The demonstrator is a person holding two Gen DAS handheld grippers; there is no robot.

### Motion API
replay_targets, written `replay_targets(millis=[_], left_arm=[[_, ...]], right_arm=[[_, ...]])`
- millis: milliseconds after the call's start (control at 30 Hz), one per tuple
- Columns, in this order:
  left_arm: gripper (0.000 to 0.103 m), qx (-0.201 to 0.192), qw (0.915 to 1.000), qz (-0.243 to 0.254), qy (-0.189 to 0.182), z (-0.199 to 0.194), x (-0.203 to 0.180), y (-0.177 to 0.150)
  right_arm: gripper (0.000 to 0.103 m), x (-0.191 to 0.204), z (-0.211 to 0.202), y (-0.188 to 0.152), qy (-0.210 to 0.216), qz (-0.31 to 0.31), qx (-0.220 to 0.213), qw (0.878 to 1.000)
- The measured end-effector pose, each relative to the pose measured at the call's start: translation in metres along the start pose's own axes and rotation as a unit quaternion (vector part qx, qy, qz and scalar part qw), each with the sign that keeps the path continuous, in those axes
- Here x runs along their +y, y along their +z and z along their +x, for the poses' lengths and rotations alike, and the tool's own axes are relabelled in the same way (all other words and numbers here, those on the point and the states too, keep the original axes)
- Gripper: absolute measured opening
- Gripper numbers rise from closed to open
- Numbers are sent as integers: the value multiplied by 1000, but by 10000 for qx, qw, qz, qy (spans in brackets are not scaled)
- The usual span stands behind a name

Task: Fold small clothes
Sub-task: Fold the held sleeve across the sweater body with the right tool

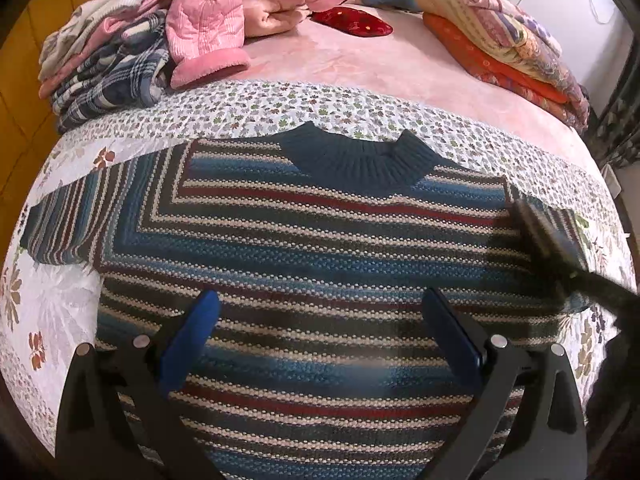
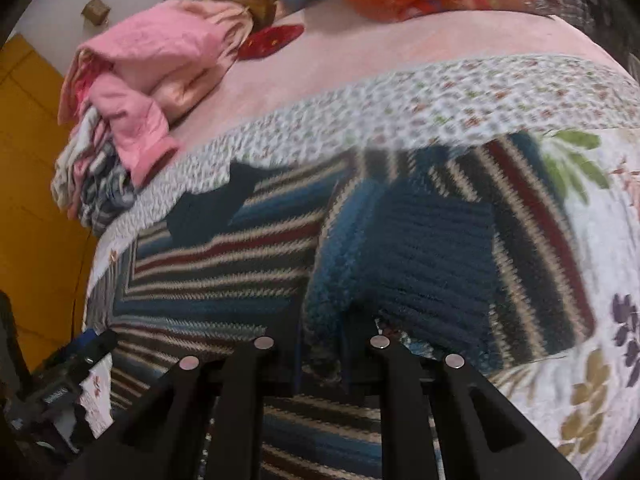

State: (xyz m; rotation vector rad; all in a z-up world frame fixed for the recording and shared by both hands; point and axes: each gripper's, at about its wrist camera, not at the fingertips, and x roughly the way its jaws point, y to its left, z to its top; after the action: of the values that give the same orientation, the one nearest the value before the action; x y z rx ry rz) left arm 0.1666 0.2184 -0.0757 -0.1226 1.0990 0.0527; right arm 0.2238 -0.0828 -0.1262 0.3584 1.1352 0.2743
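A white floral quilted bedspread (image 1: 248, 108) fills both views, and the blue, red and cream striped knit sweater (image 1: 320, 240) lies flat across the centre of it, collar toward the top. A heap of pink clothes (image 1: 224, 4) sits upper left. At bottom centre, the left gripper (image 1: 320, 312) hovers with fingers apart; the right gripper (image 2: 344, 316) is clamped on the sweater's folded sleeve.
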Motion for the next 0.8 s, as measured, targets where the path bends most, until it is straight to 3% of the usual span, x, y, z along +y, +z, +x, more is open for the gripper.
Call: replay_targets(millis=[200,267,300,333,400,600,800], left_arm=[[100,118,9998,73,-138,3,-11,-1],[100,155,9996,158,-202,4,-20,0],[100,164,9994,200,-231,4,-24,0],[100,171,9992,249,-269,4,-30,1],[100,207,9983,383,-399,4,-47,2],[100,574,9900,715,-1075,20,-115,6],[97,1173,9812,797,-1309,64,-169,3]], right_arm=[[24,1,28,-16,-120,-128,463,9988],[24,-3,22,-23,15,-157,497,9986],[31,-4,16,-26,117,-161,505,9985],[38,-6,9,-28,210,-157,490,9985],[42,-14,-13,-39,285,-175,351,9988],[43,-55,-60,-66,-153,-40,-4,9999],[44,-88,-85,-87,-228,240,-190,9993]])
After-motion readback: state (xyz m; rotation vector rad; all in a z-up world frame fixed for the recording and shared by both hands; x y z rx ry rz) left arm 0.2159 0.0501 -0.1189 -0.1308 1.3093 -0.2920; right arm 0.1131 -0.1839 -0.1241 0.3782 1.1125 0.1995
